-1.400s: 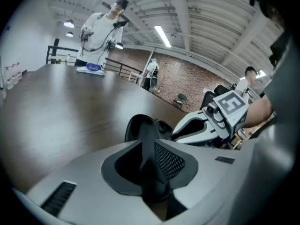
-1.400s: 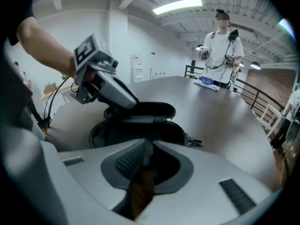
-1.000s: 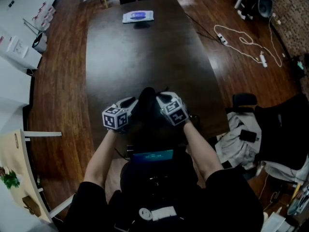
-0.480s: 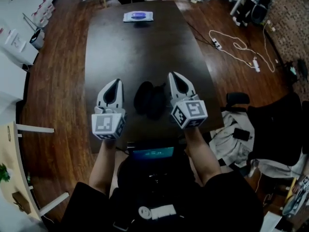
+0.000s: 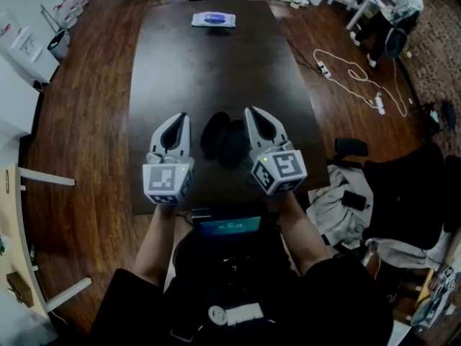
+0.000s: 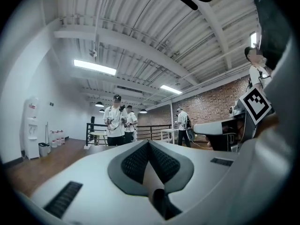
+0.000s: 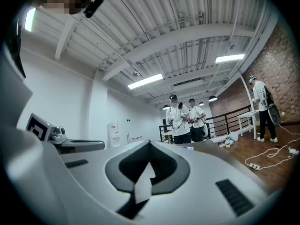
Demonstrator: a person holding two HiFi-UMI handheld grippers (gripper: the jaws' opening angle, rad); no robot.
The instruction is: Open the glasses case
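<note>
Outline of glasses case [image 5: 223, 137] is hard to read: black on dark worktop [image 5: 216, 71], edges melt into it. It shows as two rounded lobes side by side; can't say for sure whether that's the lid swung back. Neither gripper view catches it, since both cams look level over their own fingers into the room. Person's hands are hidden behind the marker cubes, only forearms show. Bottom of head view is mostly dark torso w/ a small lit screen [image 5: 229, 227], text too small to read.

L gripper [image 5: 181, 116]: fingers [image 6: 136, 162] closed tight, pad to pad along one seam, nothing between. R gripper [image 5: 249, 111]: same — fingers [image 7: 166, 168] pressed together on nothing. Case lies on the worktop between the two pairs of fingers, just back from the tips, touching neither.

Worktop is long & dark w/ rounded corners; well ahead of the fingertips at its far end lies a white-and-blue packet [image 5: 213, 19]. Wood floor [image 5: 86, 121] all round. Out beyond the R fingers: white cable w/ power strip [image 5: 356, 67] on the floor, and nearer the person a dark chair [image 5: 410, 193] w/ pale cloth heaped beside it. Gripper views show a ribbed white ceiling w/ strip lights [image 6: 93, 67], a brick wall [image 6: 215, 97], a black railing [image 7: 229, 121] and people in white tops [image 6: 115, 121] standing straight ahead of the fingers, far off.
</note>
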